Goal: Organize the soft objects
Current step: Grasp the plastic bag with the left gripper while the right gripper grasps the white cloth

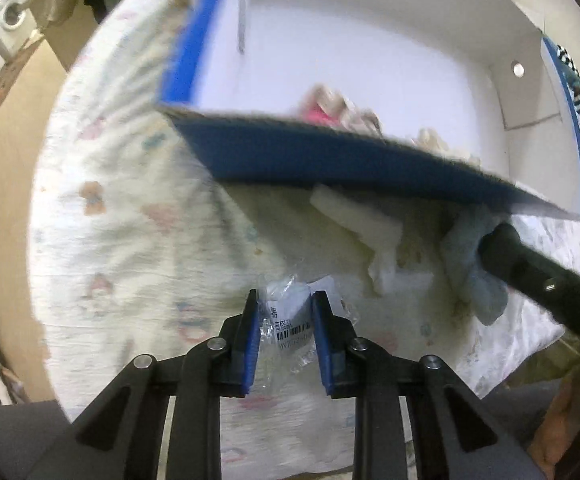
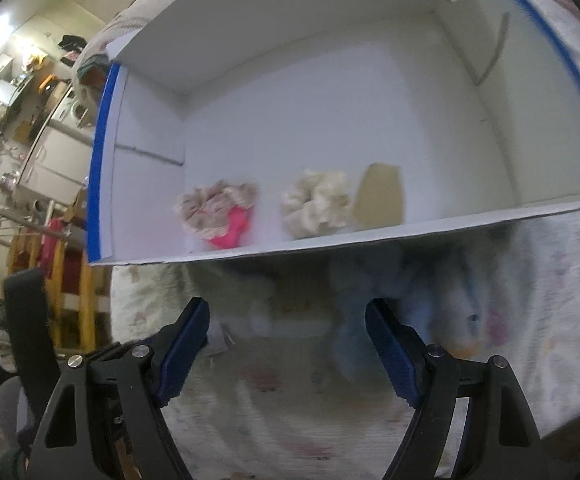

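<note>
Crinkly clear plastic packet (image 1: 290,320) w/ a barcode label sits pinched in the left tool (image 1: 283,334), jaws nearly closed on it, just short of the blue-sided box (image 1: 330,160); best to lift it over the near wall before letting go, I'd say. Right tool (image 2: 287,344) gapes wide w/ nothing in it, above a blurry pale-blue soft thing (image 2: 370,300) on the patterned cloth (image 2: 550,280). Inside the box: pink-frilled scrunchie (image 2: 219,216), cream scrunchie (image 2: 316,204), tan piece (image 2: 380,196).

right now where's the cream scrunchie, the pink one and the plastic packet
cream scrunchie (image 2: 316,209), right wrist view, on its ruffled middle
pink scrunchie (image 2: 219,216), right wrist view, on its patterned fabric above the pink part
plastic packet (image 1: 287,322), left wrist view, on its printed label between the left fingers
</note>
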`<state>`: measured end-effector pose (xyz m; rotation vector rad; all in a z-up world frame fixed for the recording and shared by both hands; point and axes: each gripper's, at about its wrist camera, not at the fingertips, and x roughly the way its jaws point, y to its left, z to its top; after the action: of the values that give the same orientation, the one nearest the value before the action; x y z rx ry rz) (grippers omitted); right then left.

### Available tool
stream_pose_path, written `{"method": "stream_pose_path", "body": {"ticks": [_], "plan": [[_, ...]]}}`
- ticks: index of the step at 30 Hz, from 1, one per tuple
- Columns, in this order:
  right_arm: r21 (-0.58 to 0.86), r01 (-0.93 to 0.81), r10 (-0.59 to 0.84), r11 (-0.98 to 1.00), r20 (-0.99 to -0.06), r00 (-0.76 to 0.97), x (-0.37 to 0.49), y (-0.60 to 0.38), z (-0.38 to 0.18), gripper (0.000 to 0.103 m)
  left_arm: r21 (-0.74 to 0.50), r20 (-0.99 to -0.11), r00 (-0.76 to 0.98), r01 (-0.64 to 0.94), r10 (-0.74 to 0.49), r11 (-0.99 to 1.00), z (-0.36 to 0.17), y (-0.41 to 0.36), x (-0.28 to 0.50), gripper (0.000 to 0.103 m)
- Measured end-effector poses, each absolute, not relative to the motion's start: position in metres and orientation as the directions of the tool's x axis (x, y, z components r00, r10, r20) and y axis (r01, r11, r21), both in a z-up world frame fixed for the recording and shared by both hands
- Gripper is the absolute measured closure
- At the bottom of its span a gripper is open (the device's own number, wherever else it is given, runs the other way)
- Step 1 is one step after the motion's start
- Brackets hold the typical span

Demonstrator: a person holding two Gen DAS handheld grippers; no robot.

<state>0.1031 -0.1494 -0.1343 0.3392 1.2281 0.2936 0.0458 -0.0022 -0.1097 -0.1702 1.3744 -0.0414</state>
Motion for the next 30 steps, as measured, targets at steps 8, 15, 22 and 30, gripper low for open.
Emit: {"method": "stream_pose_path", "body": {"ticks": [8, 15, 22, 30], "plan": [[0.322, -0.085, 0.333, 0.943, -0.901, 0.278, 0.124, -0.100, -0.149, 0.023, -0.071, -0.965, 0.262, -0.163, -0.027, 0.984, -0.088, 0.030, 0.041, 0.081], [0.192, -0.151, 0.224, 0.970, -0.945, 0.237, 0.136, -0.067, -0.176, 0.051, -0.062, -0.962, 0.274, -0.181, -0.010, 0.981, -0.083, 0.040, 0.048, 0.081], [0.243, -0.199, 0.286, 0.949, -0.931, 0.227, 0.127, -0.068, -0.173, 0.069, -0.052, -0.958, 0.287, -0.194, 0.006, 0.980, -0.083, 0.041, 0.042, 0.081], [0.234, -0.221, 0.289, 0.947, -0.920, 0.265, 0.098, -0.096, -0.160, 0.069, -0.039, -0.956, 0.295, -0.154, 0.009, 0.987, -0.084, 0.029, 0.044, 0.081]]}}
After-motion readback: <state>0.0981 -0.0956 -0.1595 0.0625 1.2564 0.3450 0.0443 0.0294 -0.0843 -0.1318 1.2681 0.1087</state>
